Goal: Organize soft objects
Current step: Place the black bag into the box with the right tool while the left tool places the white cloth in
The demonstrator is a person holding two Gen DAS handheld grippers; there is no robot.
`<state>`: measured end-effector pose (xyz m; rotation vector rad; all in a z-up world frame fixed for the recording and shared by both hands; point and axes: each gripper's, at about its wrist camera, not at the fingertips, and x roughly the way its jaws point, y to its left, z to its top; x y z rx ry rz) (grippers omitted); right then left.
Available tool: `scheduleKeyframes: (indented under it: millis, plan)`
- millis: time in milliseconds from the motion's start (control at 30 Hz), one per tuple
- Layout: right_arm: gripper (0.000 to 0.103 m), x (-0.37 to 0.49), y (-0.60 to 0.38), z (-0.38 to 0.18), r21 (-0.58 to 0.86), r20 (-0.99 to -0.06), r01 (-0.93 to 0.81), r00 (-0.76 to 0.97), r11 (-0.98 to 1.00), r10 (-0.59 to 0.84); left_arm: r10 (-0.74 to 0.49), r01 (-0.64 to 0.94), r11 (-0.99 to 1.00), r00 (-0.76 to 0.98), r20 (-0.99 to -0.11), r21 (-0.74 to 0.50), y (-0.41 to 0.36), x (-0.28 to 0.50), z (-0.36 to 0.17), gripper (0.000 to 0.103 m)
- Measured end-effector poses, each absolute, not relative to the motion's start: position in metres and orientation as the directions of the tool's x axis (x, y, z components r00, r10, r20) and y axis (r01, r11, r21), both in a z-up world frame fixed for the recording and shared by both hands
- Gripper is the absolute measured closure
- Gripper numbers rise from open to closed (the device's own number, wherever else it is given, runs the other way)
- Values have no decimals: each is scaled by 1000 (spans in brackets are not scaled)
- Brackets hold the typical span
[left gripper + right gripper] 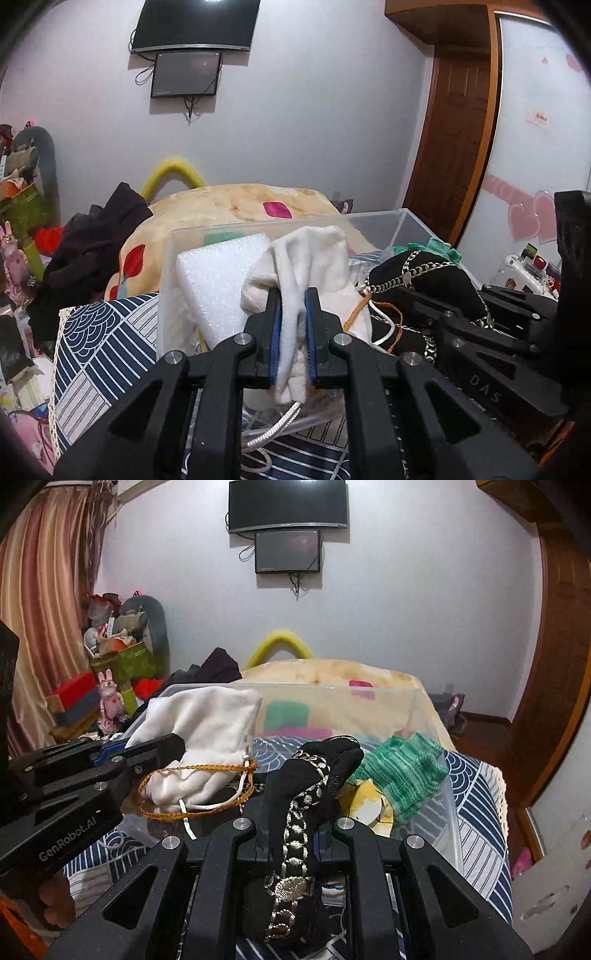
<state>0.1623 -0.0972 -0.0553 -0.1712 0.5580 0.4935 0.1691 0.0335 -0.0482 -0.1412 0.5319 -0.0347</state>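
A: Left gripper (293,314)?
B: Clamped on the white pouch (310,258), above the clear bin (373,218).
A: Right gripper (291,823)?
B: Pinching the black embroidered cloth (295,812) over the same bin.

A soft white cloth drawstring pouch (314,258) hangs crumpled at frame centre; a black fabric piece with silver embroidery (303,794) stands at lower centre of the right view.
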Motion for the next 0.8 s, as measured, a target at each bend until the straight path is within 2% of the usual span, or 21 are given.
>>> scheduleKeyframes:
  millis: [100, 167, 333, 400, 567, 700, 800]
  plan:
    - [83, 162, -103, -52, -35, -551, -477, 742, 878, 381, -83, 0, 987, 855, -512, -160, 34, 166, -49, 84]
    - [72, 161, -109, -51, -39, -551, -466, 748, 884, 370, -84, -8, 985, 849, -522, -170, 37, 164, -49, 81]
    - [64, 152, -122, -45, -22, -535, -468, 752, 883, 385, -106, -9, 977, 845, -525, -211, 45, 154, -46, 71]
    - [61, 145, -128, -41, -26, -520, -470, 760, 883, 389, -113, 1, 978, 847, -519, -211, 45, 146, -43, 60]
    - [56, 130, -132, -28, -11, -473, -484, 774, 875, 422, -100, 15, 984, 871, -480, -177, 40, 122, -34, 54]
    - [51, 116, -137, -15, -2, -419, -494, 790, 869, 448, -114, 38, 984, 886, -449, -174, 37, 104, -23, 46]
    - [38, 106, -139, -7, 1, -384, -500, 799, 866, 462, -121, 55, 985, 900, -418, -166, 35, 90, -12, 38]
